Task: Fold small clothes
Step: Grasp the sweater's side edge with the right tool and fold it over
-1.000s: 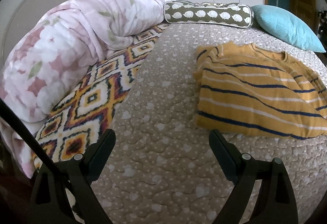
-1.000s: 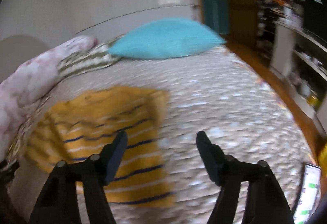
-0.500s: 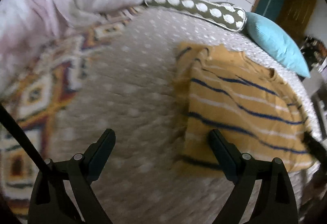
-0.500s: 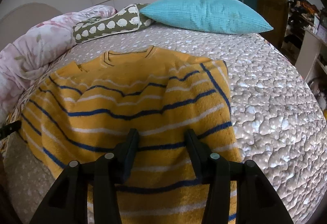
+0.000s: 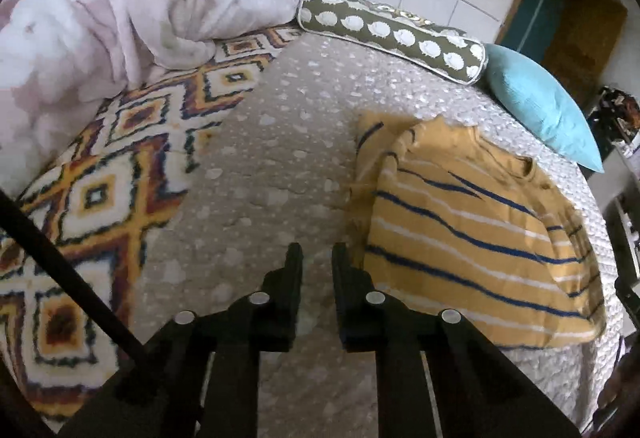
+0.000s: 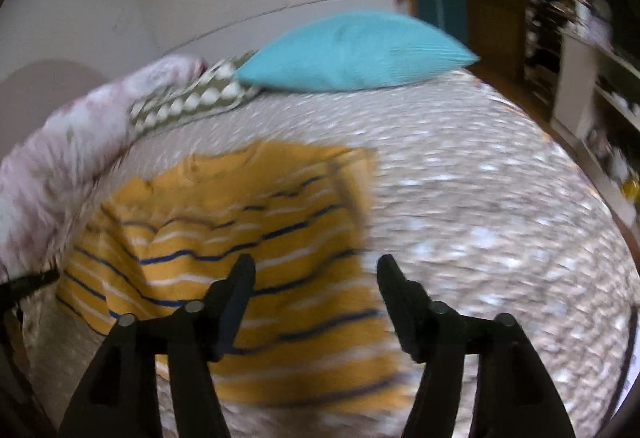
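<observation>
One striped yellow sweater [image 5: 472, 246] on quilted bed [image 5: 280, 166], three pillows. Left gripper [image 5: 317, 258] closing, empty, previously wide; right gripper [image 6: 316, 270] opening, empty.

Bed w/ beige quilted cover [image 5: 280, 166] carries everything. Yellow striped sweater [image 5: 472, 250] lies flat mid-bed. Relative to sweater: teal pillow [image 5: 540, 106] and olive bolster [image 5: 392, 34] beyond it at the head, patterned blanket [image 5: 120, 166] and pink floral duvet [image 5: 132, 6] off to its left.
</observation>
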Available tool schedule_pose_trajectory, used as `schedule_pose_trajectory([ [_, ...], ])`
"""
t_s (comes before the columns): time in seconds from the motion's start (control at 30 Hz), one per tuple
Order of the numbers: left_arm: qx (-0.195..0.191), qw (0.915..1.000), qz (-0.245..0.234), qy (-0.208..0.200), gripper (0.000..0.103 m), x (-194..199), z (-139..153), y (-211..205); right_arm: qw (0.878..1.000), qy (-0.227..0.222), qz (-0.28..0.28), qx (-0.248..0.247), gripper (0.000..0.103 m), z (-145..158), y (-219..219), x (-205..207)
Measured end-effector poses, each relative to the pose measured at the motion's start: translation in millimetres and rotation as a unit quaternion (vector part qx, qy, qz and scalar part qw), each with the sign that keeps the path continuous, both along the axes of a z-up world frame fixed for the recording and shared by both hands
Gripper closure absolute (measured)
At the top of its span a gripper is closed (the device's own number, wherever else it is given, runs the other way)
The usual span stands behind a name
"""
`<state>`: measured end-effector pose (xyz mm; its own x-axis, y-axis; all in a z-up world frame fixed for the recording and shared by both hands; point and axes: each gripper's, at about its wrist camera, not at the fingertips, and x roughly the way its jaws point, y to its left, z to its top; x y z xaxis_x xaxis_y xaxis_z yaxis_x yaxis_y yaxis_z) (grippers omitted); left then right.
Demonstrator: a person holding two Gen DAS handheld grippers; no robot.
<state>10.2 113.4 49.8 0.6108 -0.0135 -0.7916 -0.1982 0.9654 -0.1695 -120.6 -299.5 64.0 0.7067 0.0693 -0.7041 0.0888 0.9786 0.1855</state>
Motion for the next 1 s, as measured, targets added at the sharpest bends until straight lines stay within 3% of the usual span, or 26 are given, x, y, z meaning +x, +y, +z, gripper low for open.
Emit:
schedule_pose_trajectory([
  [0.03, 0.000, 1.0000, 0.001, 0.001, 0.078, -3.5, 0.1, 1.7, 1.000, 0.005, -0.009, 0.005, 0.031, -0.7, -10.5, -4.6],
  [0.1, -0.001, 1.0000, 0.003, 0.002, 0.054, -11.7, -0.6, 3.5, 0.999, 0.021, -0.023, 0.025, 0.030, -6.7, -29.8, -12.2],
  [0.2, 0.007, 0.9999, -0.005, -0.010, 0.043, -24.8, 1.0, -4.8, 0.995, 0.040, -0.025, 0.091, 0.028, -22.1, -48.1, -19.4],
  [0.33, 0.002, 0.9996, -0.022, -0.018, 0.036, -39.8, 3.7, -25.3, 0.986, 0.049, -0.020, 0.156, 0.027, -39.1, -48.6, -15.4],
  [0.53, -0.002, 0.9987, -0.037, -0.035, 0.032, -55.9, 12.9, -45.8, 0.982, 0.044, -0.011, 0.181, 0.025, -48.5, -18.7, 2.5],
  [0.6, -0.002, 0.9985, -0.036, -0.042, 0.032, -62.5, 16.5, -45.3, 0.982, 0.058, -0.005, 0.181, 0.053, -48.0, -7.5, 11.6],
  [0.63, -0.002, 0.9983, -0.034, -0.048, 0.031, -67.2, 18.7, -42.0, 0.984, 0.071, -0.007, 0.163, 0.077, -44.2, 0.4, 17.8],
  [0.67, -0.003, 0.9981, -0.031, -0.052, 0.031, -70.5, 20.6, -38.3, 0.987, 0.074, -0.006, 0.141, 0.082, -35.7, 9.6, 23.3],
  [0.83, -0.026, 0.9967, 0.011, -0.076, 0.026, -90.2, 27.0, 1.1, 0.997, 0.020, 0.039, 0.060, 0.088, 28.2, 82.9, 45.1],
  [0.93, -0.048, 0.9948, 0.039, -0.081, 0.025, -101.6, 26.3, 31.1, 0.994, 0.003, 0.108, 0.028, 0.089, 51.2, 160.4, 62.9],
  [1.0, -0.050, 0.9935, 0.060, -0.082, 0.025, -110.4, 24.6, 51.9, 0.986, 0.004, 0.165, 0.014, 0.090, 50.7, 225.1, 74.9],
])
